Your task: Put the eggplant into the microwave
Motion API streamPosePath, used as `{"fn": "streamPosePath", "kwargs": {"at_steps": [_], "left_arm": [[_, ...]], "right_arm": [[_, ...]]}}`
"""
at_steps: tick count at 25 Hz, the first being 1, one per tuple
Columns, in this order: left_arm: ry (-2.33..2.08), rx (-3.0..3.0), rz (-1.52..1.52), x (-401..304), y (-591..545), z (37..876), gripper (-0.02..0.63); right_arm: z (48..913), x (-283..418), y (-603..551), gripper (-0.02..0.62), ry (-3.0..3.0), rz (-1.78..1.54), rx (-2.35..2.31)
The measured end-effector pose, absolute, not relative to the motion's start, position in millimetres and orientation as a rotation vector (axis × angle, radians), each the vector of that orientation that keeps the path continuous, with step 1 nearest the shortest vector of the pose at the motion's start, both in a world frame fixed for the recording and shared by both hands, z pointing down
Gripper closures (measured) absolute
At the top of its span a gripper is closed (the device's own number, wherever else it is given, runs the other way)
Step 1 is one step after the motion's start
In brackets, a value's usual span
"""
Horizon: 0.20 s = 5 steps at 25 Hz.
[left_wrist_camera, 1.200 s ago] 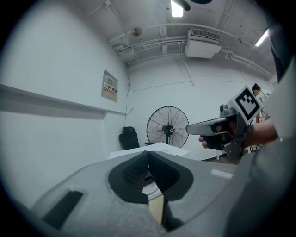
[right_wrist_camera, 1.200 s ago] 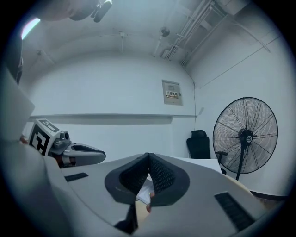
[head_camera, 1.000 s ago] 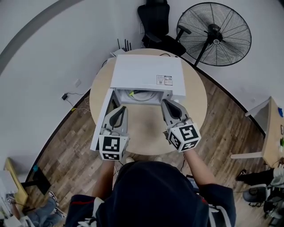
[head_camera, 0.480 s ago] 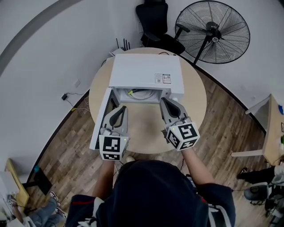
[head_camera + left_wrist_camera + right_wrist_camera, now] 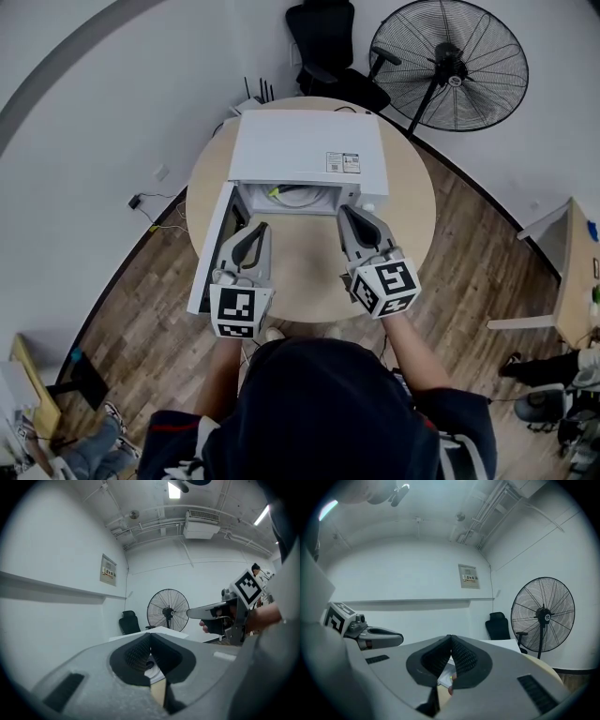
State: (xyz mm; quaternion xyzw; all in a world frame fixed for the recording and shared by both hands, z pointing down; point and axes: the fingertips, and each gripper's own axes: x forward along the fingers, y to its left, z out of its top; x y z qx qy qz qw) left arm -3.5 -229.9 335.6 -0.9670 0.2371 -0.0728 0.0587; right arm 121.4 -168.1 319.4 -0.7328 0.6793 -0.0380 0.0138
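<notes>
- Nearest the person, the round counter (image 5: 302, 272) shows a bare strip of top between its front rim and the microwave. Both tools are held over that strip, side by side with open top between them.
- The left hand-held gripper (image 5: 257, 229) has its jaws closed tip to tip with nothing between them. It sits just inside the microwave door (image 5: 208, 267), which is swung wide open to the left and reaches out past the counter's rim.
- The right hand-held gripper (image 5: 347, 213) is also closed and empty. Its tips are at the right front corner of the microwave (image 5: 309, 150), just before the open cavity.
- The eggplant (image 5: 275, 194) seems to lie inside the cavity, at the left by the white plate (image 5: 302, 197). Only a green-yellow end shows under the microwave's top. It is ahead of both grippers and touches neither.
- Behind the counter stand a black chair (image 5: 328, 47) and a large fan (image 5: 450, 70), near the curved wall.
</notes>
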Motion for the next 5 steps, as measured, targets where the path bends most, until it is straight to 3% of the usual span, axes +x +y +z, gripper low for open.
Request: {"fn": "streamPosePath", "kwargs": {"at_steps": [5], "left_arm": [[0.717,-2.93,-0.222,-4.7,-230.0,335.3,0.592]], "right_arm": [[318.8,120.1,-169.1,0.583,2.117,-0.117,-2.286]]}}
